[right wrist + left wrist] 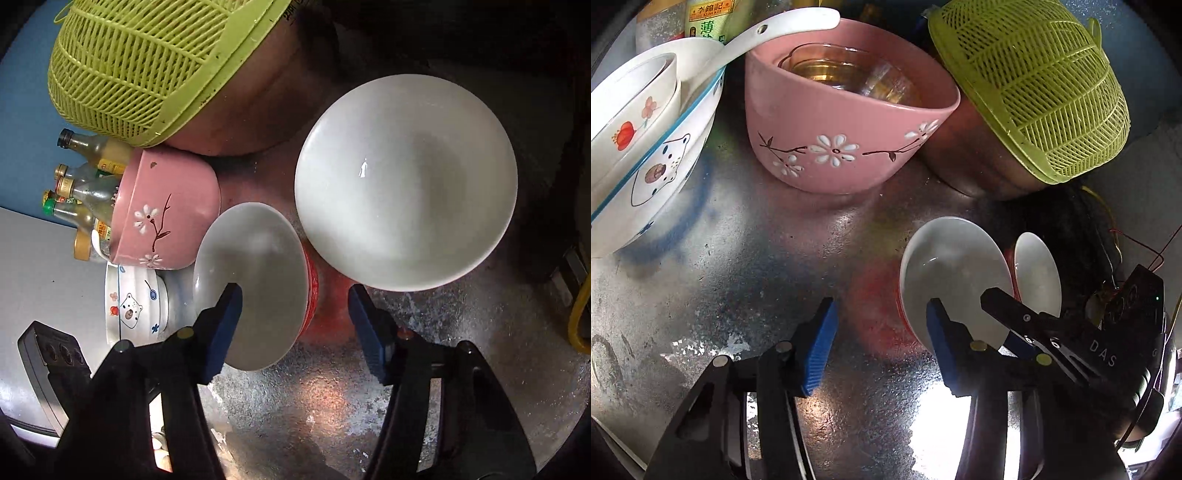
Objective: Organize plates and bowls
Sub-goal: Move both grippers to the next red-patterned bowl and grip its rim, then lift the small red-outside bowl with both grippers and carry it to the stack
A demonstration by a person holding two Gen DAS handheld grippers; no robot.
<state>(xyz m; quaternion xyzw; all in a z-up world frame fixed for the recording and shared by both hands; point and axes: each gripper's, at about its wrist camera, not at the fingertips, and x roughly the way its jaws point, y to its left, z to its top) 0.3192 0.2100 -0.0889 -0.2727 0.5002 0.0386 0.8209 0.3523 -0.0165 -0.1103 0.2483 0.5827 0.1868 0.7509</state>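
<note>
Fingers (936, 325) of both grippers stand half apart, gripping nothing. Two glossy white bowls with red outsides sit side by side on the tabletop (461, 332): small bowl (255, 284), large bowl (406, 181).

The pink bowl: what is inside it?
Inside the pink bowl sits a clear glass container, with something amber showing in or through it. The wall of the bowl hides its lower part and the bottom of the bowl.
</note>
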